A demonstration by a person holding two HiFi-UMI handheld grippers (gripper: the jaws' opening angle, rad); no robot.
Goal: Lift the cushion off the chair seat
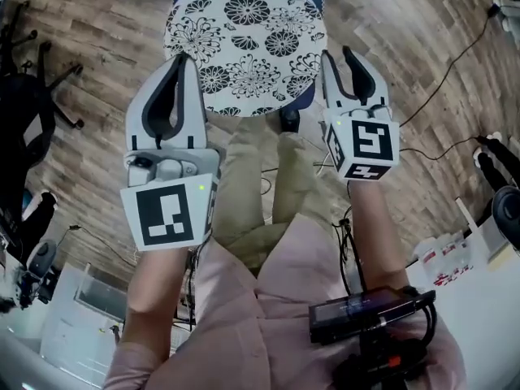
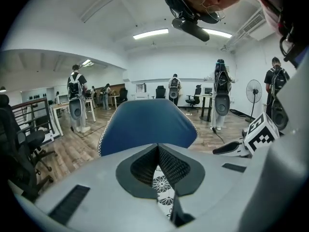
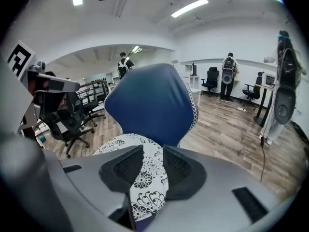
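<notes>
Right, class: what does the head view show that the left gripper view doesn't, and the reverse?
Head view only: the round outline of the floral cushion, the person's khaki trousers, a black device near the waist. Left gripper view only: people wearing backpacks, a standing fan, ceiling lights. Both: the cushion, the blue chair, the wooden floor.

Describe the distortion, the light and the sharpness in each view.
Head view: even light, floor planks curve, cushion sharp. Left gripper view: strong fisheye, dark corners, ceiling lamp glares. Right gripper view: same fisheye, chair back slightly soft.
</notes>
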